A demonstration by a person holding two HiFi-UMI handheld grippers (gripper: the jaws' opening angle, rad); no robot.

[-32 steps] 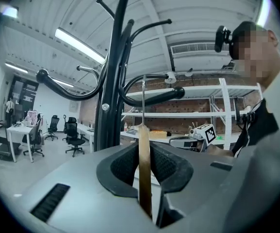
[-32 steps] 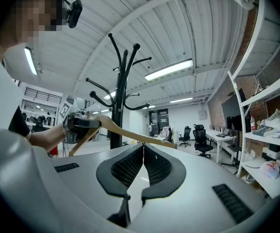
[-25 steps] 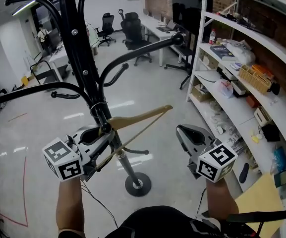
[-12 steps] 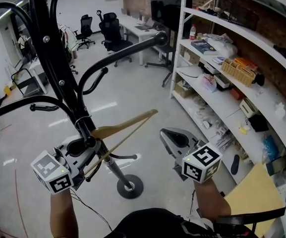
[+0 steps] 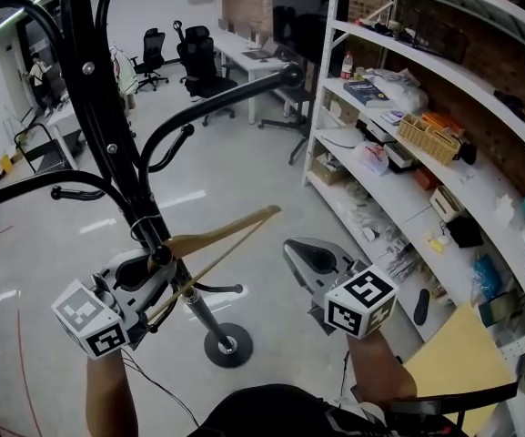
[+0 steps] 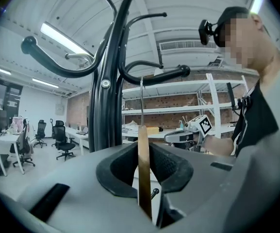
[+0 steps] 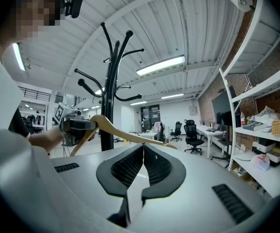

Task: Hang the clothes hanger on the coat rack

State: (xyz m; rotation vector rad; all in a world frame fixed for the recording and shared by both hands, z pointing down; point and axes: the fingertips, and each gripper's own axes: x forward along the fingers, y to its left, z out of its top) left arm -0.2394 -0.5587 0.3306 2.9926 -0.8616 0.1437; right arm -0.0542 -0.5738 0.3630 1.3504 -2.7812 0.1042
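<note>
The black coat rack [image 5: 107, 144] stands at the left, its round base [image 5: 226, 344] on the floor. My left gripper [image 5: 153, 264] is right beside the pole, shut on the wooden hanger [image 5: 221, 233], whose arms stretch out to the right. In the left gripper view the hanger [image 6: 143, 178] sits edge-on between the pads, and its wire hook [image 6: 141, 101] rises to a curved rack arm [image 6: 154, 76]; I cannot tell whether it rests on it. My right gripper [image 5: 297, 251] hangs apart at the right, shut and empty. From it I see the hanger [image 7: 118, 131] and the rack [image 7: 111, 81].
White shelving [image 5: 426, 153] loaded with boxes, a basket and papers runs along the right. Desks and office chairs [image 5: 198, 62] stand at the back. A cable trails on the grey floor [image 5: 271, 198] near the rack's base. Other curved rack arms [image 5: 235, 98] reach out above the hanger.
The head view has swung a little, so the rack and shelves sit further left in the picture. Both grippers and the hanger keep their places relative to the rack.
</note>
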